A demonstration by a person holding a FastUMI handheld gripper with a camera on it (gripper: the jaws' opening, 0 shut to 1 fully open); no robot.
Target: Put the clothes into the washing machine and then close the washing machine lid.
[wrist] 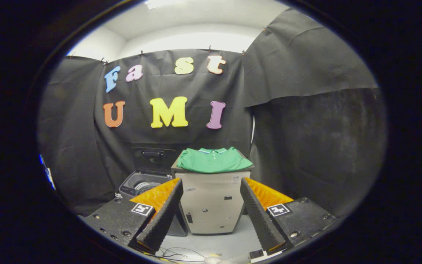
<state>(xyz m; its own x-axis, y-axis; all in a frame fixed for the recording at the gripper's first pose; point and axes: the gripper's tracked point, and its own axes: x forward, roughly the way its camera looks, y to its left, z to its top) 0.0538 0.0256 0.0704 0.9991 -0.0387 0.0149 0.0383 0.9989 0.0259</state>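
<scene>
A folded green polo shirt (pixel 213 160) lies on top of a pale boxy cabinet (pixel 213 205), well beyond my fingers. To the left of the cabinet stands a top-loading washing machine (pixel 141 185) with its dark lid (pixel 152 158) raised upright against the black cloth, and the drum opening shows below it. My gripper (pixel 211 185) is open, its two fingers spread wide with nothing between them. It hangs some way back from the cabinet, level with its front face.
Black cloth walls close in the booth behind and to the right. Pale floor (pixel 225 244) lies in front of the cabinet, with thin cables (pixel 181 253) trailing across it close below my fingers.
</scene>
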